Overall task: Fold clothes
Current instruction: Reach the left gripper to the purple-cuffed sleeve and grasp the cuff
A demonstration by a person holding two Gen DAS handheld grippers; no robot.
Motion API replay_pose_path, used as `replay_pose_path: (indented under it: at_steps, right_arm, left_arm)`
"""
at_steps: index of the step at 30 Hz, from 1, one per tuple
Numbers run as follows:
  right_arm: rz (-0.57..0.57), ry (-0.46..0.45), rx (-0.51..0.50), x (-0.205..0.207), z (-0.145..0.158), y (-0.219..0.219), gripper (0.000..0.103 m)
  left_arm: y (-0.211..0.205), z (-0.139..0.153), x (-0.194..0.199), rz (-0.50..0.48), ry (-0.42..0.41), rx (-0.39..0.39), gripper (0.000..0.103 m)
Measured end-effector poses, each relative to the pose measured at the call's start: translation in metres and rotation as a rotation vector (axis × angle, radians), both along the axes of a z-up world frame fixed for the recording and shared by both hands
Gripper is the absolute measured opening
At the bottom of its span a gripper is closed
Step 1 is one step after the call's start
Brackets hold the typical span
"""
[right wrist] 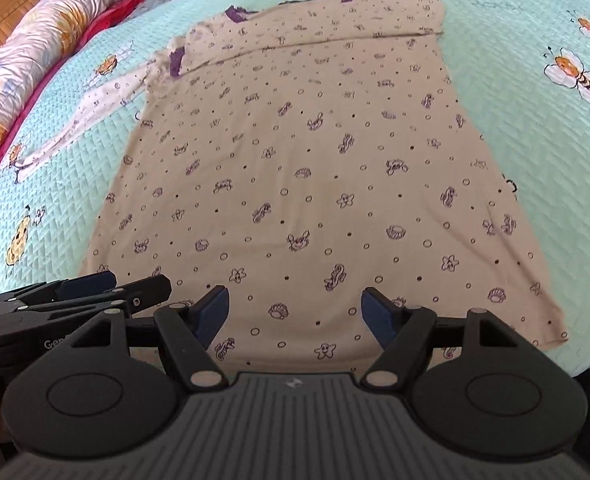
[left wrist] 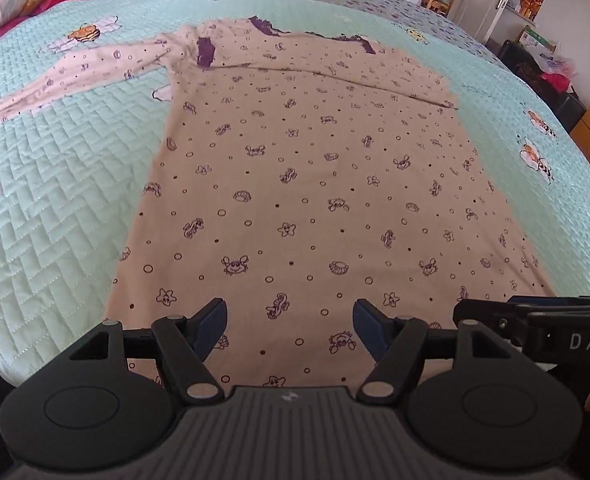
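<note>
A beige long-sleeved cotton garment printed with purple crabs, starfish and shells lies flat on the mint-green quilted bedspread with bee and flower motifs, its hem nearest the cameras and its purple-trimmed neckline at the far end. Spread this smooth, the cloth gives clean edges to fold along. 1 sleeve is laid across the chest, its purple cuff resting near the left shoulder, which narrows that side to the body's width. The other sleeve stretches out over the bedspread to the left, away from the body.

Both tools hover just above the hem, side by side. The left hand-held gripper has its blue-padded fingers spread wide with nothing between them; the right hand-held gripper is equally wide and empty. Judging by this, they are placed to reach the hem or sides evenly, though which edge comes next cannot be told. A rolled floral quilt lies along the bed's far left edge, well apart from the garment.
</note>
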State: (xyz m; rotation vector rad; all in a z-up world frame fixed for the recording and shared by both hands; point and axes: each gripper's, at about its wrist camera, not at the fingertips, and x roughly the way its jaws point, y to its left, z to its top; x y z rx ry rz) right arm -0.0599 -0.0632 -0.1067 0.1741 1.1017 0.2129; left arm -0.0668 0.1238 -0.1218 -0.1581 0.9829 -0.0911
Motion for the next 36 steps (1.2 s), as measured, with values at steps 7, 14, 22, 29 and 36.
replay_pose_path:
  at_steps: [7, 14, 22, 29, 36]
  right_arm:
    - [-0.003, -0.030, 0.002, 0.008, 0.005, 0.000, 0.075]
    - [0.024, -0.059, -0.016, 0.013, 0.011, 0.011, 0.075]
    - [0.051, -0.071, -0.037, 0.011, 0.014, 0.022, 0.075]
    - [0.008, -0.050, 0.031, 0.011, 0.003, 0.007, 0.075]
    - [-0.056, 0.004, 0.047, 0.013, -0.012, -0.007, 0.075]
  left_arm:
    - [0.014, 0.012, 0.001, 0.059, -0.014, -0.020, 0.072]
    - [0.037, 0.015, -0.002, 0.133, -0.011, -0.047, 0.072]
    - [0.058, 0.018, -0.007, 0.184, -0.024, -0.075, 0.072]
    - [0.147, 0.016, 0.002, 0.404, -0.113, -0.320, 0.072]
    - [0.260, 0.012, 0.015, 0.680, -0.234, -0.652, 0.072]
